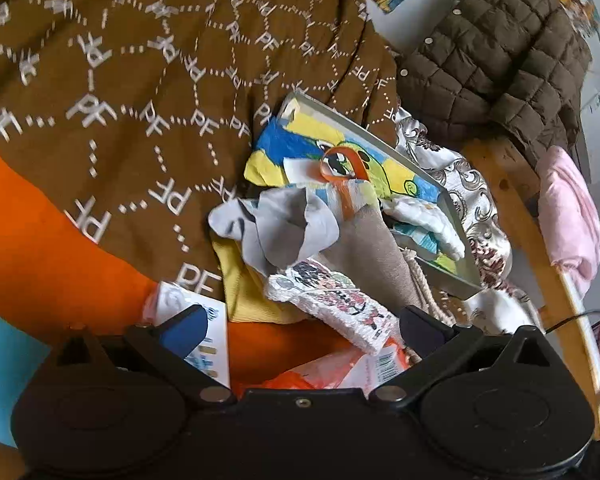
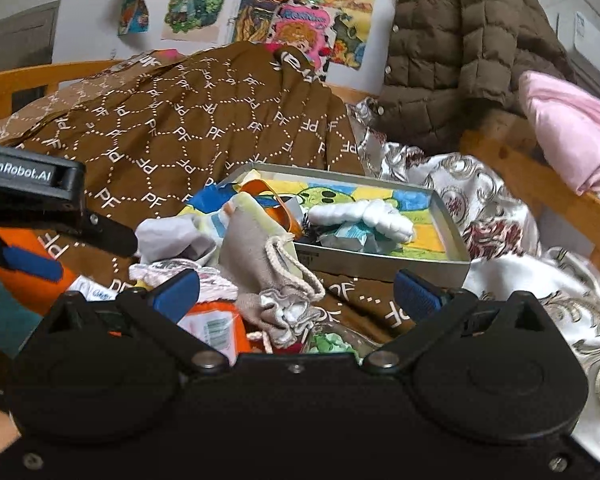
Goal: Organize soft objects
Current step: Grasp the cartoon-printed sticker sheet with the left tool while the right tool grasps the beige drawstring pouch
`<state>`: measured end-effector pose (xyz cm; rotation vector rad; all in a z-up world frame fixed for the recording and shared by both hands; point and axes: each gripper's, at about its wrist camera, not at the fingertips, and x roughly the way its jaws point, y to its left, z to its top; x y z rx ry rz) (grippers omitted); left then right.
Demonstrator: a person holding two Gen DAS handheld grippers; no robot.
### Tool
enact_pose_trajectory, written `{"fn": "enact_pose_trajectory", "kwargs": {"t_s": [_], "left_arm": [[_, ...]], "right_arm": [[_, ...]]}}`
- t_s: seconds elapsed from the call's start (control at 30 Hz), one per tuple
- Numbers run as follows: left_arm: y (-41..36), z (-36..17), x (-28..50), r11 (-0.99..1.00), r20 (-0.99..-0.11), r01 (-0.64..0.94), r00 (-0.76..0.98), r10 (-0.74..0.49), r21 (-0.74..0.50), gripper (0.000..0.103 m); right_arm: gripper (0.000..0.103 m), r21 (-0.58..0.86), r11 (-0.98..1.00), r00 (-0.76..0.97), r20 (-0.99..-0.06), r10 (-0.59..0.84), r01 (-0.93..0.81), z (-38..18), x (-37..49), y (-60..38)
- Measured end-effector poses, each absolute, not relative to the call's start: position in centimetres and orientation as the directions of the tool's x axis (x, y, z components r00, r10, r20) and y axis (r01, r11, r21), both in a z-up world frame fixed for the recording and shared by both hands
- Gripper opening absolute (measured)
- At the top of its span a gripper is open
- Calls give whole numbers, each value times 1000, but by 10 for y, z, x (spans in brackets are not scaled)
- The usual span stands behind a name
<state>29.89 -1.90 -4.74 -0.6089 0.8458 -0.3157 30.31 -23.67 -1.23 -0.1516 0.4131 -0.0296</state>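
Note:
A pile of soft things lies on a brown "PF" patterned cloth [image 1: 140,92]. It includes a grey sock [image 1: 280,228], a beige drawstring pouch [image 2: 260,264], a white knitted piece with a printed picture [image 1: 336,304] and a yellow cloth [image 1: 244,288]. A shallow metal tray [image 2: 380,268] holds a coloured drawing, a white fluffy item [image 2: 364,216] and an orange loop [image 1: 340,164]. My left gripper [image 1: 300,324] is open just before the knitted piece. It also shows at the left of the right wrist view [image 2: 60,248]. My right gripper [image 2: 296,292] is open over the pouch.
A quilted brown jacket [image 2: 452,52] and a pink cloth [image 2: 572,132] hang over a wooden bed rail [image 2: 540,176] at the right. A silver patterned fabric [image 2: 480,208] lies beside the tray. An orange cloth [image 1: 28,232] and orange packaging [image 2: 216,320] lie near. Drawings [image 2: 292,20] hang on the wall.

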Motion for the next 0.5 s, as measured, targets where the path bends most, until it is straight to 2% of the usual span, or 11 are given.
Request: {"fn": "enact_pose_trajectory", "kwargs": {"t_s": [0.2, 0.43, 0.5], "left_arm": [[-16, -60, 314, 697, -585, -36, 576, -571, -716, 96], [-20, -72, 323, 602, -551, -98, 537, -638, -793, 87], [-21, -74, 326, 581, -539, -110, 540, -646, -807, 86]], "right_arm": [[101, -75, 997, 904, -425, -38, 7, -20, 327, -255], [78, -30, 1000, 880, -476, -14, 0, -27, 349, -266], [74, -18, 1000, 870, -493, -4, -6, -31, 354, -266]]}}
